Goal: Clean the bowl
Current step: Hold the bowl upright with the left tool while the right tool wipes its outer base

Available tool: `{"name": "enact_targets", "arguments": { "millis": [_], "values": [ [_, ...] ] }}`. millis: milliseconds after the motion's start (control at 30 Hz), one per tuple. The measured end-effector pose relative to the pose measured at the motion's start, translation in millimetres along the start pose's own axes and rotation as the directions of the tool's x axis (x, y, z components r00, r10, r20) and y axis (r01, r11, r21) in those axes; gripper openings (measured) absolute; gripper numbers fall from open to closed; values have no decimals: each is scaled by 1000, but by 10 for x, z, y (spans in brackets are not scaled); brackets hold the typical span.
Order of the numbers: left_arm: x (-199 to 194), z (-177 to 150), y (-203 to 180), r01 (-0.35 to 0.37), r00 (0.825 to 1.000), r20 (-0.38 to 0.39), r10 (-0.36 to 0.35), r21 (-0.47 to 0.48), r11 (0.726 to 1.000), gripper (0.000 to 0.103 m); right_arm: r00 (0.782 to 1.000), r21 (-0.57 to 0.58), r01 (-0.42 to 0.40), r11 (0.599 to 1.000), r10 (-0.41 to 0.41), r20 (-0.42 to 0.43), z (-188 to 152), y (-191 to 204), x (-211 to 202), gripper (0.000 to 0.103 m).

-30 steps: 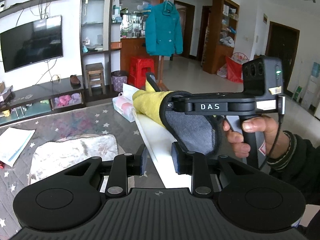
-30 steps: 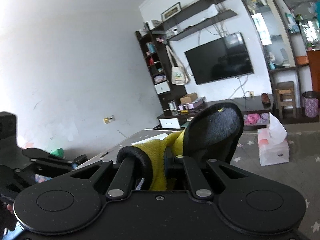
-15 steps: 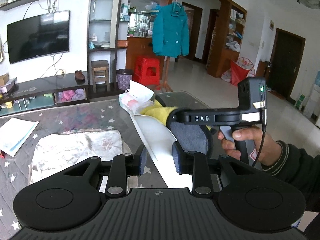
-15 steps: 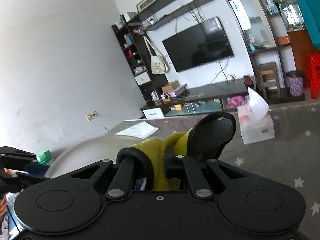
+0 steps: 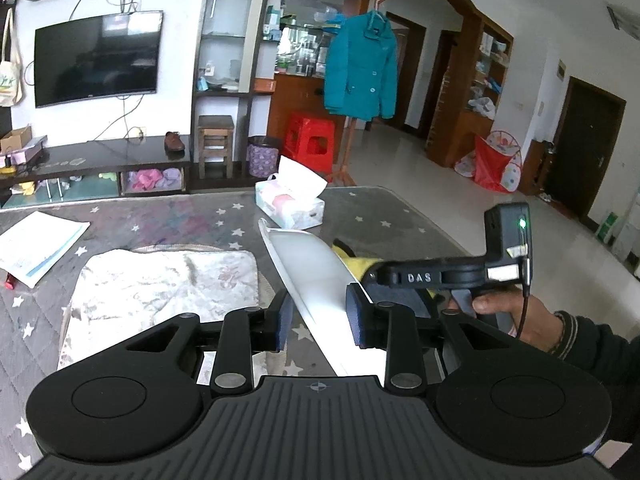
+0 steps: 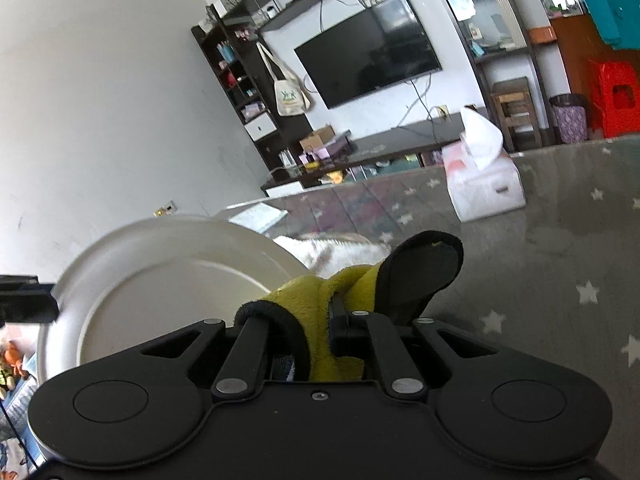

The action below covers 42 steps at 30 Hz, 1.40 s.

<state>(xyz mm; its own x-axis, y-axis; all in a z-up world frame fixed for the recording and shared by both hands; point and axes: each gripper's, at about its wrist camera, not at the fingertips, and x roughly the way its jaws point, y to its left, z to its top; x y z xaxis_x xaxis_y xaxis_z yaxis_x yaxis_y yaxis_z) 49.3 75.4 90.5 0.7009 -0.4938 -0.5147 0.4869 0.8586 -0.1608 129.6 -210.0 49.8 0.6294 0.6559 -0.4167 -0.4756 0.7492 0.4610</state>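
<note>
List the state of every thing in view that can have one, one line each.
Bowl: tilted on edge between the left gripper's pads, off the table.
Left gripper: holding the bowl's rim.
Right gripper: shut on the yellow cloth.
Yellow cloth: bunched, at the bowl's inside.
Tissue box: open, a tissue sticking up.
TV: off.

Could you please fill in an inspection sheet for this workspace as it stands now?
Surface: table with a grey star-patterned cover, glossy on top.
Job's things: white bowl held up on edge above the table; yellow cloth at its inner face, contact unclear.
Clutter: tissue box, pale towel, papers.
Grippers: left claw shut on the bowl's rim; right claw shut on the yellow cloth.
Cables: thin lead hanging from the right handle.
Surroundings: wall TV, teal jacket, red stool.
</note>
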Motion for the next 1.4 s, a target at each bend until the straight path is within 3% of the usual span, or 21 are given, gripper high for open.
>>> {"name": "enact_targets", "arguments": {
  "millis": [633, 1067, 1400],
  "values": [
    [-39, -73, 108, -33, 999, 9, 33, -37, 999, 33, 995, -21, 9, 1000, -11, -94, -359, -115, -102, 9],
    [-50, -64, 126, -42, 999, 10, 42, -37, 998, 33, 987, -176, 35, 984, -62, -151, -579, 57, -178, 9],
    [-41, -66, 67, -48, 999, 15, 49, -25, 999, 33, 979, -243, -2, 970, -47, -198, -706, 206, -356, 9]
  ]
}}
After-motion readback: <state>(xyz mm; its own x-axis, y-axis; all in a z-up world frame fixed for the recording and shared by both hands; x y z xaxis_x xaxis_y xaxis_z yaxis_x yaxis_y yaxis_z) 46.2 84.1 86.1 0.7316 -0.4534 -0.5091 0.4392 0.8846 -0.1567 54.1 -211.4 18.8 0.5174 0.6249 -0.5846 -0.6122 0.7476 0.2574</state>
